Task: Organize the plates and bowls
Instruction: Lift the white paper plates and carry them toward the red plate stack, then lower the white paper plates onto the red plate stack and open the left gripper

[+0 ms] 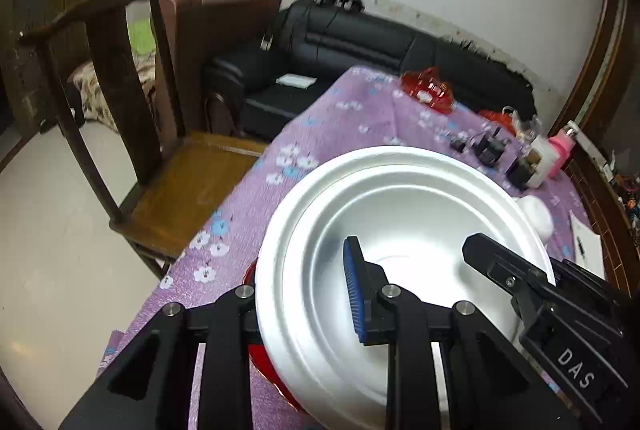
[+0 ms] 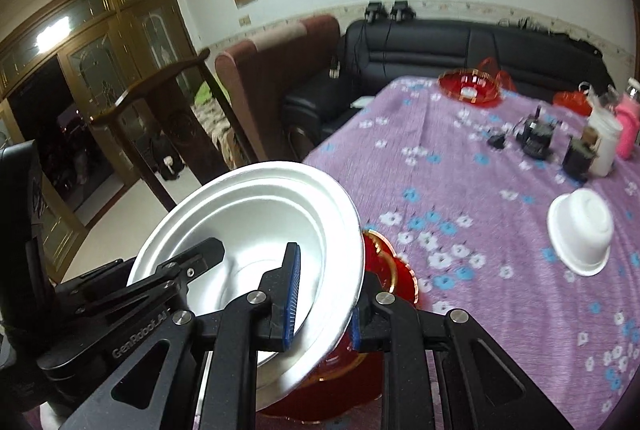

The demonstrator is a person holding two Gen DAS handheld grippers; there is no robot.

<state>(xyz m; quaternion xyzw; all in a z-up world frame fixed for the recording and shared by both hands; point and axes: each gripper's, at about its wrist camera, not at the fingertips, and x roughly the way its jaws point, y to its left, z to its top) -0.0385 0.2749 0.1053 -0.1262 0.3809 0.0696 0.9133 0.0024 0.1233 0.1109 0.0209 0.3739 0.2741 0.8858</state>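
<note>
Our left fingers (image 1: 304,302) are nearly closed on the near-left rim of the white bowl (image 1: 400,230), one blue pad inside the bowl and the other finger hidden under the rim. Our right fingers (image 2: 322,304) pinch the bowl (image 2: 256,230) on its other side: one blue pad lies inside, the other just outside the rim, both pressed to it. In each view the other gripper's black finger reaches into the bowl from the opposite side.

We take the bowl as our landmark. It is tilted and held above the near edge of the table (image 1: 348,117), which wears a purple flowered cloth (image 2: 460,157). Directly beneath the bowl sits a red plate (image 2: 384,262) with a gold edge, partly covered by it; whether the two touch we cannot tell.

Left of the bowl, off the table, stands a wooden chair (image 1: 132,133). Beyond the bowl, at the far end of the table, lies a red dish (image 2: 468,85), and behind that a black sofa (image 2: 460,45) runs along the wall. Right of the bowl, well apart on the cloth, a small white bowl (image 2: 580,230) rests upside down. Farther off to the right we see dark chargers (image 2: 536,137), a white cup (image 2: 604,141) and a pink bottle (image 2: 628,129) grouped together.
</note>
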